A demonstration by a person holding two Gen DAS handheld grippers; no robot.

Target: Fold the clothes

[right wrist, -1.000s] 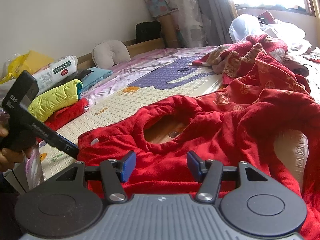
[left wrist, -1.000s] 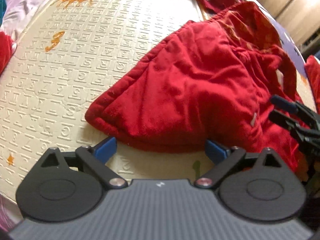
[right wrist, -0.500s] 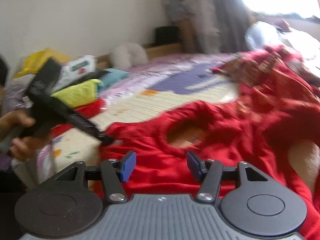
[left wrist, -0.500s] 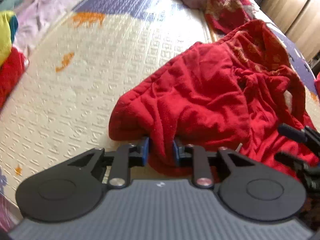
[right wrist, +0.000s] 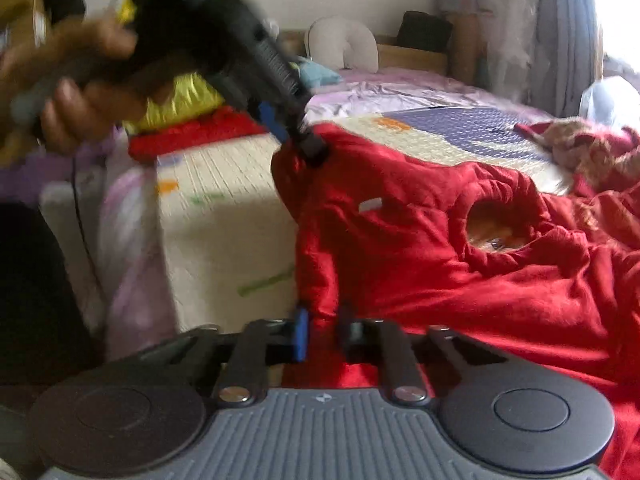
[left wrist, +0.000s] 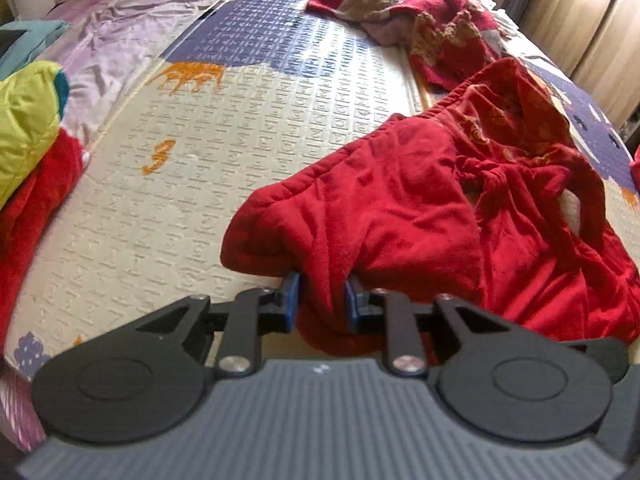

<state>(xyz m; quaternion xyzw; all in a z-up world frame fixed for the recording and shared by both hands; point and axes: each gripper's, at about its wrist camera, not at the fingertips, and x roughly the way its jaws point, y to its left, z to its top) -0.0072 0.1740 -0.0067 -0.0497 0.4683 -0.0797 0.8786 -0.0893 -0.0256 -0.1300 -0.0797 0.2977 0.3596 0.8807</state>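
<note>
Cream embossed play mat (left wrist: 248, 152) covers the bed, with a lilac sheet (left wrist: 120, 36) along its far left side. On the mat's right half lies the red fleece garment (left wrist: 400, 208), crumpled, its gold-patterned lining turned out at an elastic edge and a round opening showing. The left hand-held gripper (left wrist: 320, 300) is clenched on the garment's near edge, a fold bunched between its blue pads. The right hand-held gripper (right wrist: 320, 332) is closing, red cloth between its fingers. Folded yellow and red clothes (left wrist: 28, 144) sit at the left; another red heap (left wrist: 432, 28) lies far right.
</note>
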